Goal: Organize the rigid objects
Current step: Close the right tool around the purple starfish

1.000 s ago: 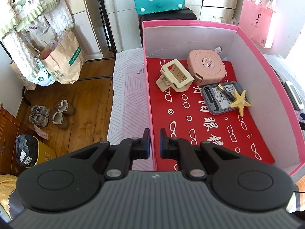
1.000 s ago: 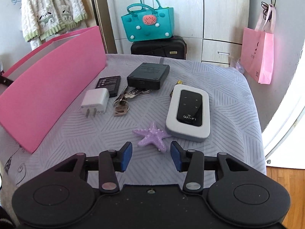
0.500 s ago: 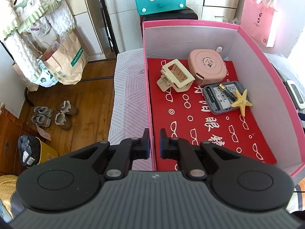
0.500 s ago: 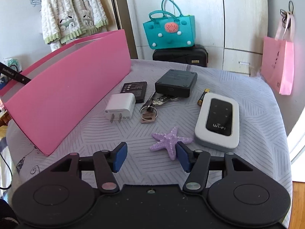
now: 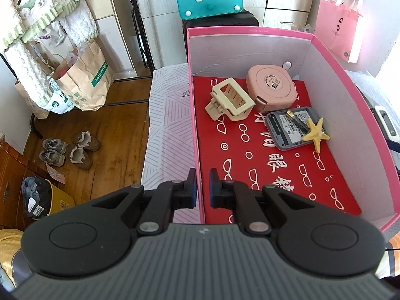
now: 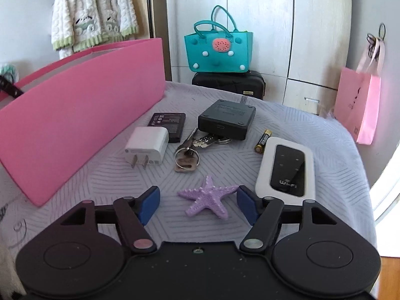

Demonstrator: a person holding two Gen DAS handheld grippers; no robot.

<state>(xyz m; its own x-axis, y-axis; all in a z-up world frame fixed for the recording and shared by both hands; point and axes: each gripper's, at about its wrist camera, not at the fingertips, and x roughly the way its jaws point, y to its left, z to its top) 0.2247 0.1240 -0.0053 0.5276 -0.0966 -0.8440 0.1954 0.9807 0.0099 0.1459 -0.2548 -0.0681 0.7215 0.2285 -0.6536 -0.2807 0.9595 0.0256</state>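
In the left wrist view my left gripper [image 5: 202, 187] is shut on the near left wall of the pink box [image 5: 250, 31]. Inside on the red lining lie a cream hair claw [image 5: 231, 100], a pink tape measure [image 5: 271, 87], a grey device [image 5: 285, 130] and a yellow starfish [image 5: 316, 135]. In the right wrist view my right gripper [image 6: 197, 200] has its jaws opening around a purple starfish [image 6: 207, 200] that lies on the bedspread. The blue pads do not press on it.
Beyond the starfish lie a white WiFi router [image 6: 287, 170], keys [image 6: 190, 152], a white charger [image 6: 147, 146], a flat black battery [image 6: 168, 125], a black case [image 6: 227, 118] and an AA battery [image 6: 261, 141]. The pink box's outer wall [image 6: 75, 125] stands to the left.
My right gripper has come forward over the bedspread and its jaws have widened, so the purple starfish now lies between the fingers. The left gripper has stayed still on the box wall.
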